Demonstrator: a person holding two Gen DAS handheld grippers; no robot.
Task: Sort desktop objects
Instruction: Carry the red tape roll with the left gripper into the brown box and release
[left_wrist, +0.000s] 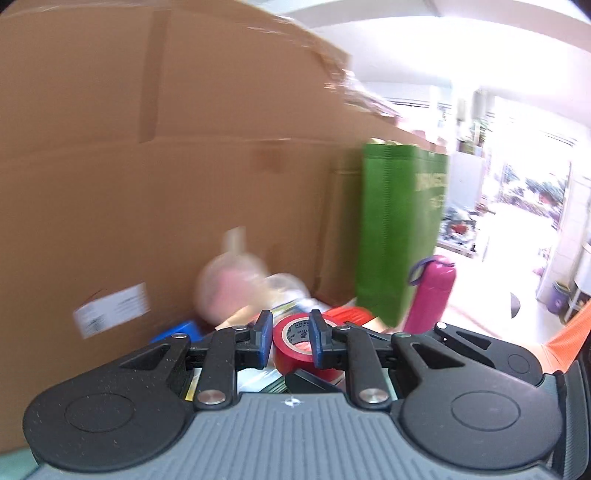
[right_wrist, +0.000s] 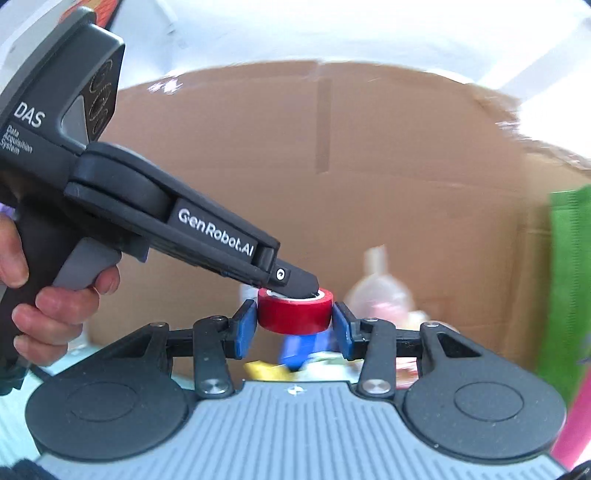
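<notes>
A red tape roll (right_wrist: 293, 314) is held in the air in front of the cardboard. My right gripper (right_wrist: 293, 326) is shut on it, its blue pads (right_wrist: 245, 328) pressing on the roll's two sides. My left gripper (right_wrist: 299, 290) comes down from the upper left, with its tip in the top of the roll. In the left wrist view the roll (left_wrist: 288, 354) sits between the left gripper's (left_wrist: 290, 338) blue pads: one pad is outside its wall and the other is over the hole, nearly together. A hand (right_wrist: 55, 306) grips the left gripper's handle.
A big cardboard box (left_wrist: 147, 166) fills the background. To its right stand a green bag (left_wrist: 399, 229) and a magenta bottle (left_wrist: 430, 291). A clear plastic bag with pink contents (left_wrist: 232, 284), a blue object (left_wrist: 181, 330) and papers lie below. An orange sleeve (left_wrist: 565, 339) shows at the right.
</notes>
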